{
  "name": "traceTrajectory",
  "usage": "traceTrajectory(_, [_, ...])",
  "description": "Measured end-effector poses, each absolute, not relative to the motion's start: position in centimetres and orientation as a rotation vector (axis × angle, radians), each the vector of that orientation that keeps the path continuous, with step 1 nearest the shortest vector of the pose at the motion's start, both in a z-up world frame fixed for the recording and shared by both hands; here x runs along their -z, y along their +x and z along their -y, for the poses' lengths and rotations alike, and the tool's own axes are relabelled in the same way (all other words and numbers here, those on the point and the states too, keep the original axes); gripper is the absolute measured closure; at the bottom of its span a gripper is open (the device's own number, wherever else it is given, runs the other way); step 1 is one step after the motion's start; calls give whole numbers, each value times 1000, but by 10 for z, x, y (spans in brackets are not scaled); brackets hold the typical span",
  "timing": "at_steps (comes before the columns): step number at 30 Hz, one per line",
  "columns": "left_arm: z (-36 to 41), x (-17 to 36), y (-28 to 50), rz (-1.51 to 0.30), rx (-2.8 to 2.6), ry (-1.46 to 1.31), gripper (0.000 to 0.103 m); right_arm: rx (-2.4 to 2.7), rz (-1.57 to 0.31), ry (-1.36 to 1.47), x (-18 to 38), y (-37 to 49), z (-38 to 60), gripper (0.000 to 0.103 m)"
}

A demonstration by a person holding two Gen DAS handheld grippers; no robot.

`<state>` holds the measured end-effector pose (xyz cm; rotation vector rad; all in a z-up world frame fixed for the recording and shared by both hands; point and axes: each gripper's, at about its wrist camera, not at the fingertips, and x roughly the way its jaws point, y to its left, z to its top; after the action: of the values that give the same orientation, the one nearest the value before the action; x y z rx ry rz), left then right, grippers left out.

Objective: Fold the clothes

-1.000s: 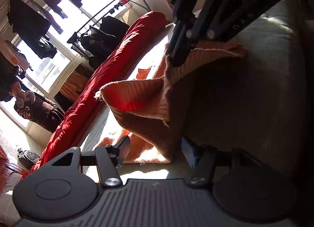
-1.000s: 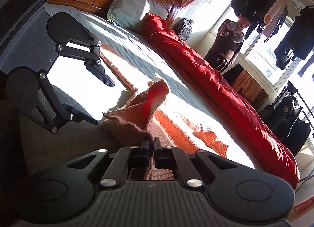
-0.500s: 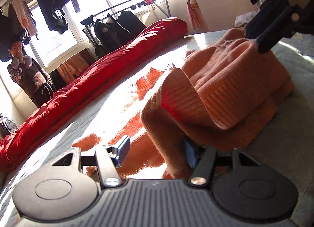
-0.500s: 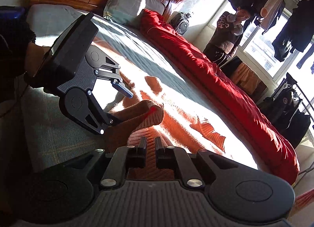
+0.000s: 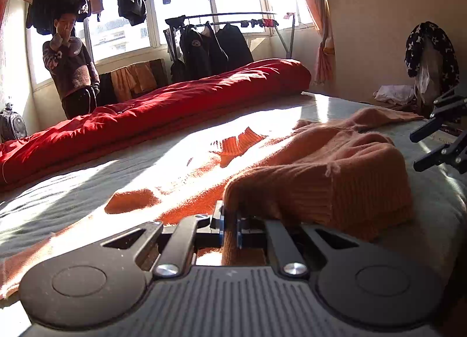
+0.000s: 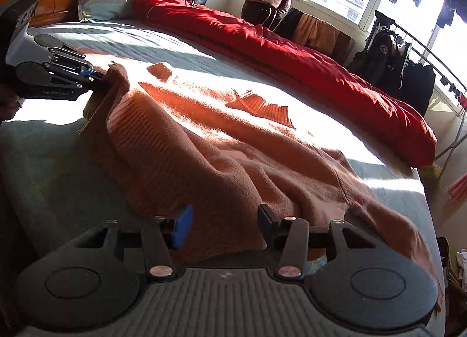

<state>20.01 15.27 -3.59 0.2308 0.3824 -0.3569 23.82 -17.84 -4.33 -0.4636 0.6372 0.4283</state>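
Left hand-held gripper [image 5: 230, 227] clenching sweater [image 5: 321, 173] edge; right hand-held gripper [image 6: 224, 226] opening, releasing; next needing regrasp for folding.

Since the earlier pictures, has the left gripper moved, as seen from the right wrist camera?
Yes. The left gripper has shifted left, away from the red quilt, toward the picture's left edge, now shut on the orange sweater.

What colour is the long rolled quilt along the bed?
Bright red quilt, clearest in the right wrist view.
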Motion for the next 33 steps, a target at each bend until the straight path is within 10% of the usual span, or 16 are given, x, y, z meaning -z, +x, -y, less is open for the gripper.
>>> traceTrajectory(21, [-215,49,208,-513,79,74,97,-347,-855,92,81,291,275,42])
traceTrajectory(33, [-220,53,231,-539,65,109,96,-415,-843,45,88,365,238,65])
